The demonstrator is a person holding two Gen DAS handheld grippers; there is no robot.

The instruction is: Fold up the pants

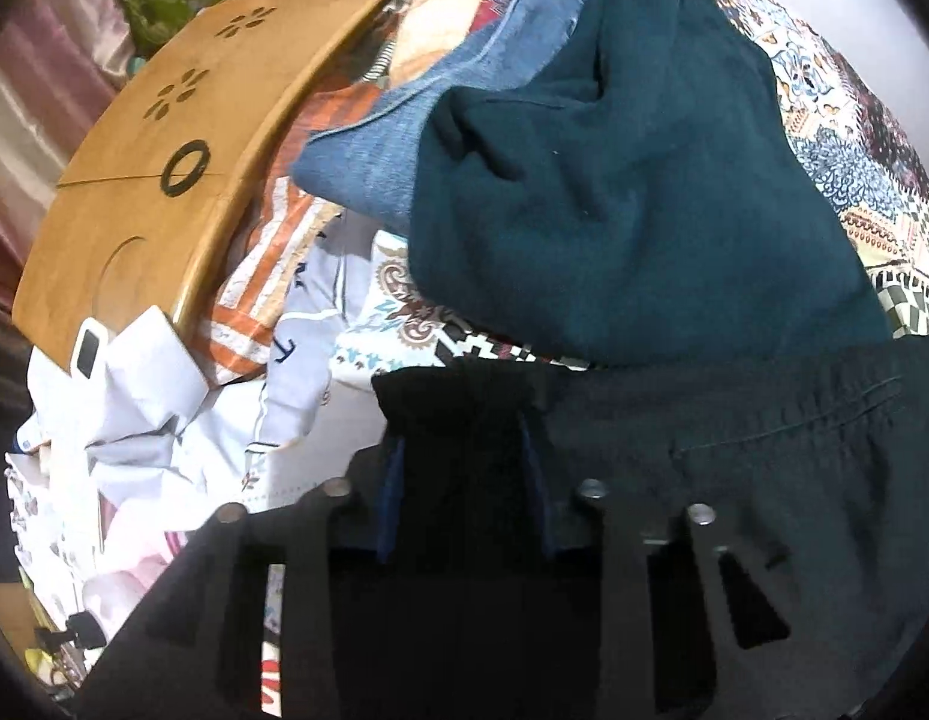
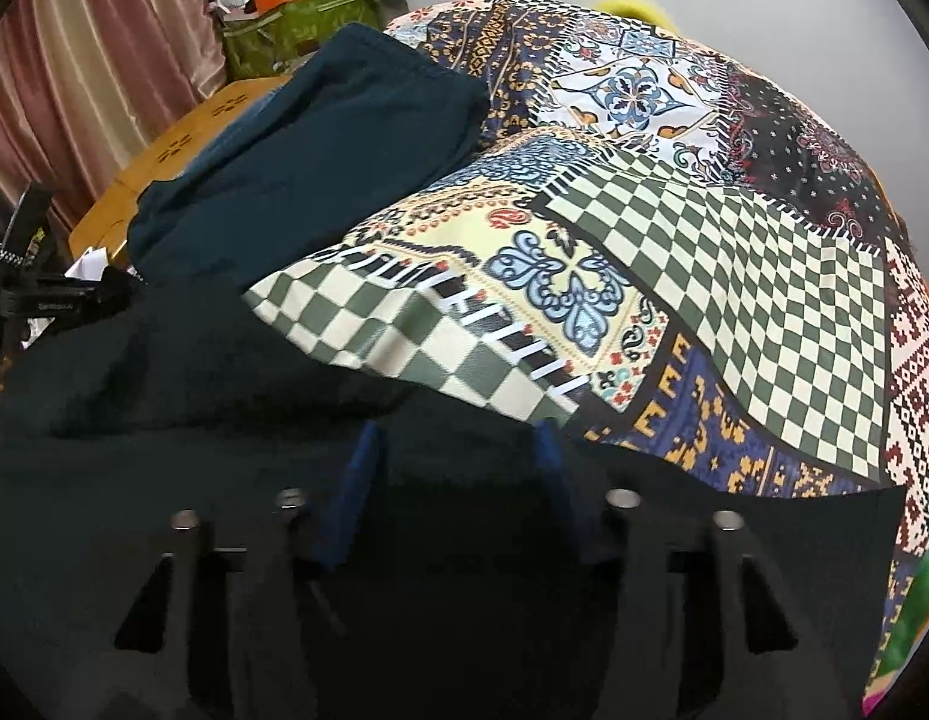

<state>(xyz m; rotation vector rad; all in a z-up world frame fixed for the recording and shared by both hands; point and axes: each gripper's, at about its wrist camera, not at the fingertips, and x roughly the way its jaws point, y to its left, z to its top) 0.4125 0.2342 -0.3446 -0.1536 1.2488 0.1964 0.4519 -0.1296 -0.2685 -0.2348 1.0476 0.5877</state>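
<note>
Black pants (image 1: 734,462) lie on the patterned bedspread (image 2: 734,276). In the left wrist view my left gripper (image 1: 464,450) has black cloth bunched between its blue-padded fingers (image 1: 392,480), at the pants' edge. In the right wrist view my right gripper (image 2: 458,450) also has the black pants (image 2: 164,396) filling the gap between its blue pads (image 2: 359,468). The fingers stand fairly wide on both, with fabric between them. The left gripper's body shows at the left edge of the right wrist view (image 2: 50,294).
A folded dark teal garment (image 1: 632,180) and a blue denim piece (image 1: 404,138) lie behind the pants. A wooden lap table (image 1: 164,150) stands at the left with white clothes (image 1: 146,408) beside it. Pink curtain (image 2: 92,48) and a green bag (image 2: 284,30) are behind.
</note>
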